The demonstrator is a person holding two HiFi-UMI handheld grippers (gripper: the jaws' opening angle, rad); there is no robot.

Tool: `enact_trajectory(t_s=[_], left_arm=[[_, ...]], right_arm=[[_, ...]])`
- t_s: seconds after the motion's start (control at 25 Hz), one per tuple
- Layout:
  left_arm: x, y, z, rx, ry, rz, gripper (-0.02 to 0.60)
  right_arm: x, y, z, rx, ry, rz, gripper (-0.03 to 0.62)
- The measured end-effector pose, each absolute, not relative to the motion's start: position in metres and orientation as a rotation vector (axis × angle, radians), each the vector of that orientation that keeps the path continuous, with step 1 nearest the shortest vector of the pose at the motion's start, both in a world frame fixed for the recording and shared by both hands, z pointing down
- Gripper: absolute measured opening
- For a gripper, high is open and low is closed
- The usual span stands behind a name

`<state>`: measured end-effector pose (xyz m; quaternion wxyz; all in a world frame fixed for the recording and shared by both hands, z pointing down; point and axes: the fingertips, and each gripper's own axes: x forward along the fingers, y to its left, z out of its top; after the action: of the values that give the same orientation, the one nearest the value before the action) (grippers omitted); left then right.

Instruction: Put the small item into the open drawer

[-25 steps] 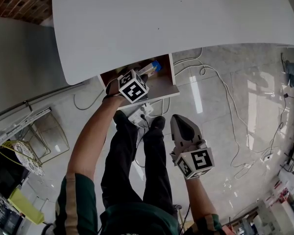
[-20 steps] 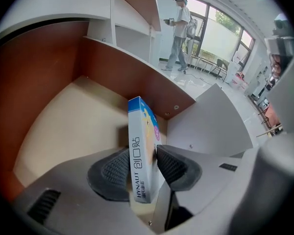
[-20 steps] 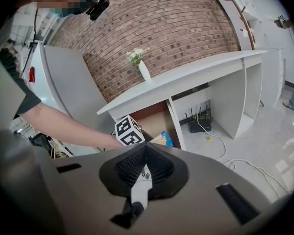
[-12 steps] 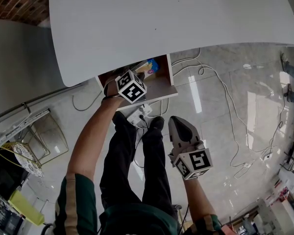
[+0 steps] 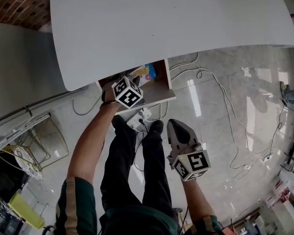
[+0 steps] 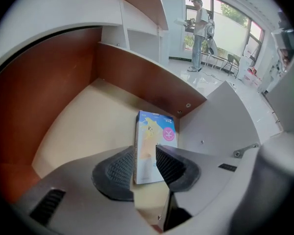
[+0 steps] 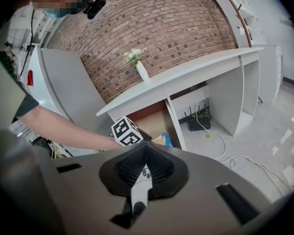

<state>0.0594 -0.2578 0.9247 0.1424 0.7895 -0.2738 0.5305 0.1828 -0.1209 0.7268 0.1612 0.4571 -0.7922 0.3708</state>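
The small item is a blue and yellow box (image 6: pixel 154 141) lying flat on the floor of the open drawer (image 5: pixel 159 93) under the white desk top (image 5: pixel 161 23); it shows as a blue corner (image 5: pixel 148 72) in the head view. My left gripper (image 6: pixel 145 156) points steeply down into the drawer, just above the box's near end. Its jaws have just been closing but stand open, and the pads (image 6: pixel 118 166) do not press on the box, which shows through the gap. My right gripper (image 5: pixel 176 124) hangs over the floor, shut and empty (image 7: pixel 145 153).
A white power strip (image 5: pixel 138 123) and the person's legs (image 5: pixel 132 165) are below the drawer front. Cables (image 5: pixel 225 97) trail over the glossy floor at the right. A vase (image 7: pixel 142 72) stands on the desk by the brick wall. A person (image 6: pixel 200 33) stands far off by the window.
The box, held tilted over the drawer a second ago, has been let go and lies on the drawer floor. My left gripper shifted slightly left. The right gripper kept still.
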Motion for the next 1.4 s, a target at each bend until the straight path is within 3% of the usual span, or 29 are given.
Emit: enact_trajectory(t_s=[0.16,0.32,1.12,1.4], left_arm=[[0.066,-0.259,0.906,2.335,-0.802,1.507,0.063],[0.072,-0.252,0.884,2.383,-0.800,1.483,0.026],[0.060,-0.199,0.741,2.436,-0.813,1.400,0.015],[0.058,-0.198,0.673,2.392,-0.967,1.204,0.015]], right_arm=[[0.182,-0.125,0.722,1.309,-2.261,1.040,0.024],[0.178,-0.126,0.714,1.302,-2.268,1.033,0.024],[0.157,-0.140,0.630,1.270,-2.340,0.935,0.024],[0.165,-0.143,0.602,1.291,-2.352,0.901,0.023]])
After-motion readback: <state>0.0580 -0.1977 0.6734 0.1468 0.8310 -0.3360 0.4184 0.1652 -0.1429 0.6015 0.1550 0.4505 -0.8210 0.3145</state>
